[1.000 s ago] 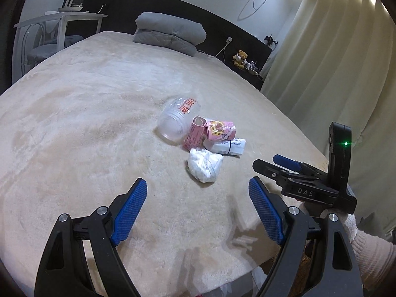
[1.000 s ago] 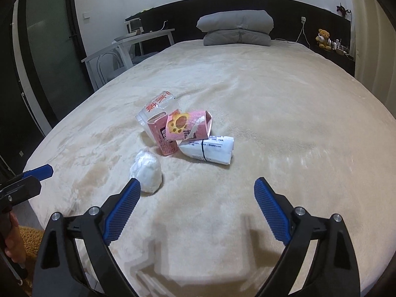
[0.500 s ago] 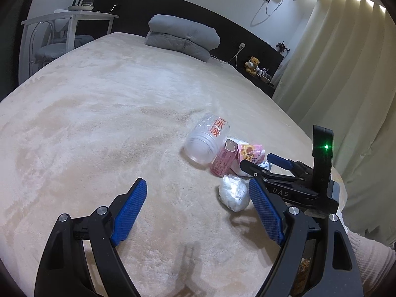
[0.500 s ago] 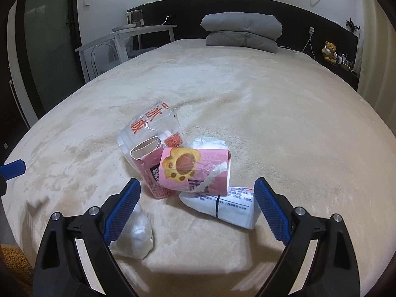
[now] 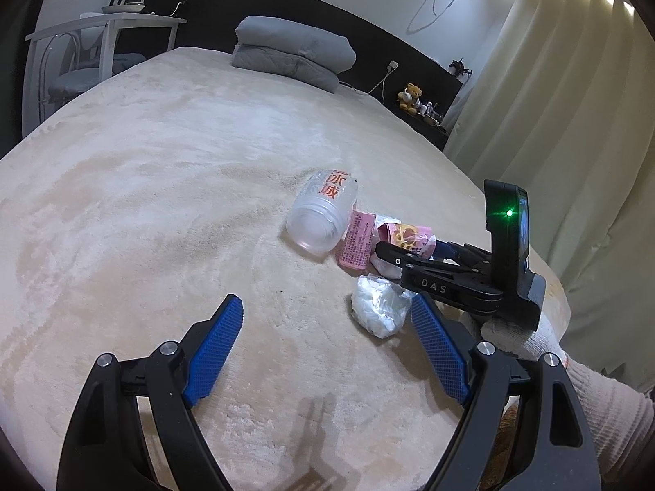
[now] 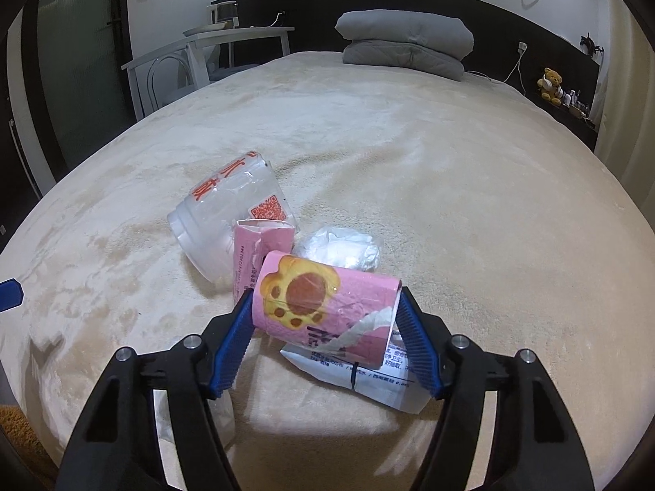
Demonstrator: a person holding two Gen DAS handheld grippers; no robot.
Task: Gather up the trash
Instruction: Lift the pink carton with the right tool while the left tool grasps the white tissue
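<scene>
The trash lies in a small heap near the right edge of the wide beige plush bed, with free blanket all around. The right gripper has just been closing on the pink paw-print paper tube, whose long axis lies across the jaws; both pads seem to touch it. The left gripper hangs wide open and empty, just beside a crumpled white plastic wad. Only the right view shows the white printed packet underneath

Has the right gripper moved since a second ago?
Yes. The right gripper advanced toward the grey pillow, its jaws just closing around the pink paw-print carton.
</scene>
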